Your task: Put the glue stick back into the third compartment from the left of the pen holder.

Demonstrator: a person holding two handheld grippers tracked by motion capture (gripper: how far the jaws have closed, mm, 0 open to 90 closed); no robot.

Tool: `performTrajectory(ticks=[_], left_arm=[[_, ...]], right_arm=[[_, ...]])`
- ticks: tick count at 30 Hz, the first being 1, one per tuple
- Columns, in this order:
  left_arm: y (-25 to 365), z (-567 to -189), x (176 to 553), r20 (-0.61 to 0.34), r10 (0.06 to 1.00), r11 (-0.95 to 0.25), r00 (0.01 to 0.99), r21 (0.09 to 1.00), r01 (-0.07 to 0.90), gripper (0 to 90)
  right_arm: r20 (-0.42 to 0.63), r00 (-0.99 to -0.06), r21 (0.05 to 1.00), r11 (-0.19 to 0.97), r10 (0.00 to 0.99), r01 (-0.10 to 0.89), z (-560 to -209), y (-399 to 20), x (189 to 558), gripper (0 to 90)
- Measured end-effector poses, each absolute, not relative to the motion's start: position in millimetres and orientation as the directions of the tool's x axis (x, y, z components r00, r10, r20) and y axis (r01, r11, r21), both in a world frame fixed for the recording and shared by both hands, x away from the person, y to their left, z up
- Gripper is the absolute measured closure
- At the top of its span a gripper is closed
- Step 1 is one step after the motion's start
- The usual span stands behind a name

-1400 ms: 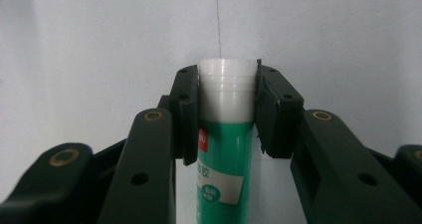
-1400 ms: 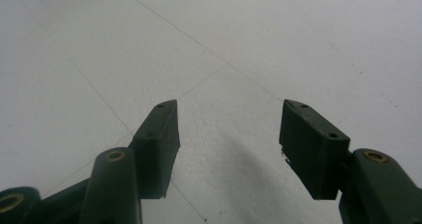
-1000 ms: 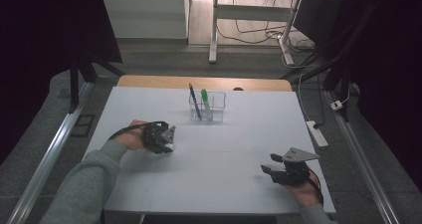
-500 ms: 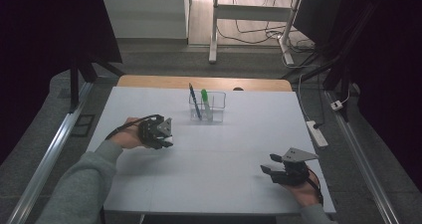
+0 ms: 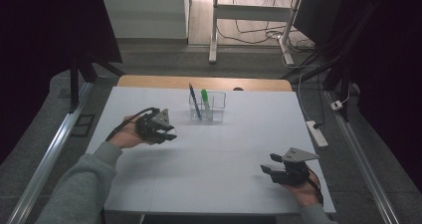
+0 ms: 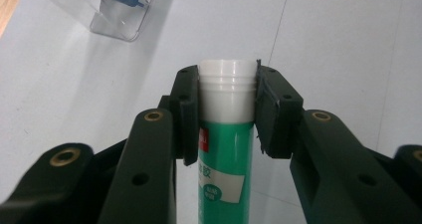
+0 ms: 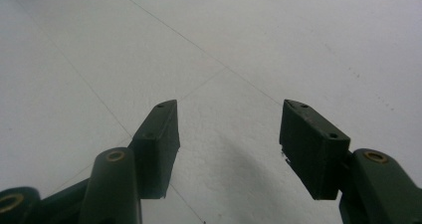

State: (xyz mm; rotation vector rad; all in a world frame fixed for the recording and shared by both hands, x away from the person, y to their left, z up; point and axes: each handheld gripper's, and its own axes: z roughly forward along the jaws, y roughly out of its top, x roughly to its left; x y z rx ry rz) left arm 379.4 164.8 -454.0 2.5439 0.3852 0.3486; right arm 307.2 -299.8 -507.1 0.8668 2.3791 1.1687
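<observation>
Glue stick (image 6: 226,134) clamped in left gripper (image 6: 227,109)
Clear pen holder (image 5: 207,106) is seen just ahead; right gripper (image 7: 226,149) is held open, empty, over bare table (image 5: 224,154)

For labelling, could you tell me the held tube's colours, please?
Green tube with white cap; left gripper view.

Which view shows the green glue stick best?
The left gripper view: the green glue stick stands large between the left hand-held gripper pads, white cap up. The high view hides it in that gripper; the right gripper view faces the table.
</observation>
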Motion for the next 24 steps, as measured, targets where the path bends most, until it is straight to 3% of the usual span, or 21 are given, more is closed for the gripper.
performTrajectory(ticks=[24], left_arm=[[166.2,-435.4,374.7,0.126,0.443,-0.69,0.887,0.68,0.248,64.1]], right_arm=[[-0.044,-0.747,0.803,0.468,0.664,0.369,-506.8,-300.4,307.4,40.3]])
